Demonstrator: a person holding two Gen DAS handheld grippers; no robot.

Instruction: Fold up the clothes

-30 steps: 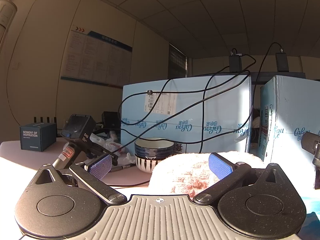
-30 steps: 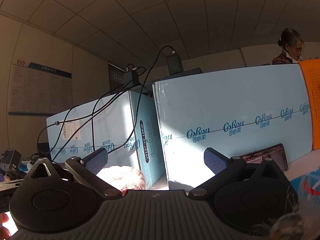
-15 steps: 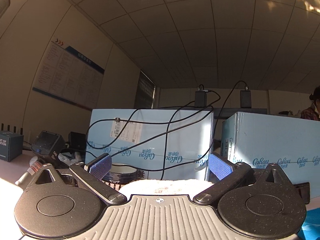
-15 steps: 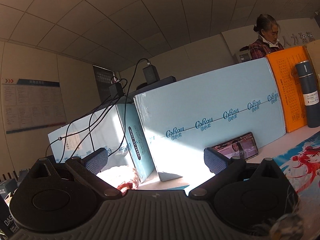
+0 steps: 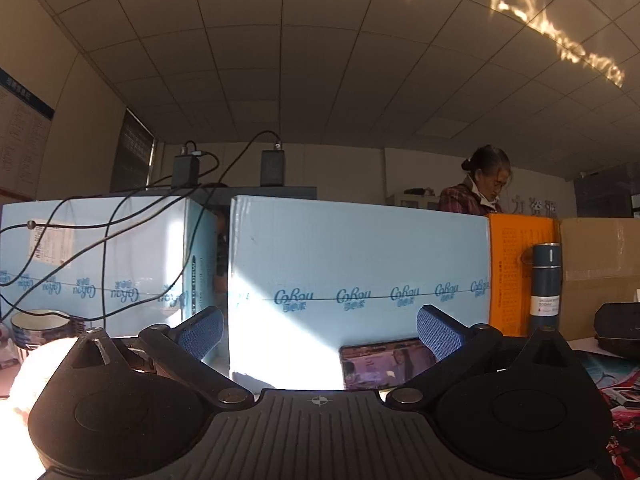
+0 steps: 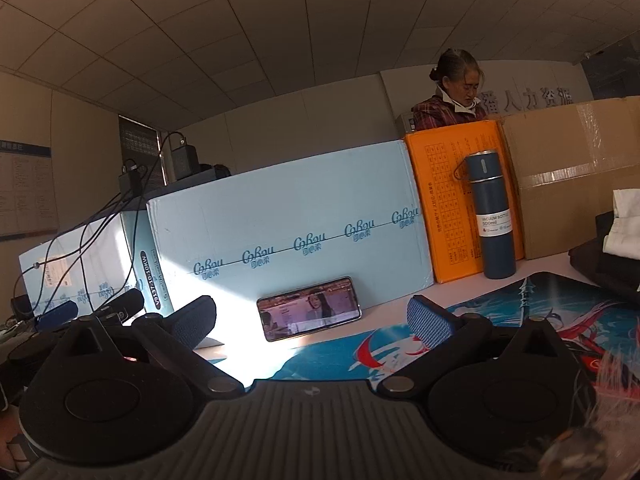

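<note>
Pale, sunlit cloth (image 5: pixel 30 364) bulges at the lower left of the left wrist view, mostly cut off, so its long axis cannot be told. The left gripper (image 5: pixel 319 332) gapes wide, holding nothing, facing a blue box (image 5: pixel 360 264) and a phone (image 5: pixel 386 362). In the right view, the right gripper (image 6: pixel 313 322) is likewise spread and empty; dark folded clothes (image 6: pixel 600 264) lie at the right edge, running left-right.

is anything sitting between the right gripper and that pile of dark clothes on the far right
Nothing visible does. The right gripper is open and empty, and only the printed mat stretches between it and the dark clothes. The bottle and phone stand farther back by the boxes.
</note>
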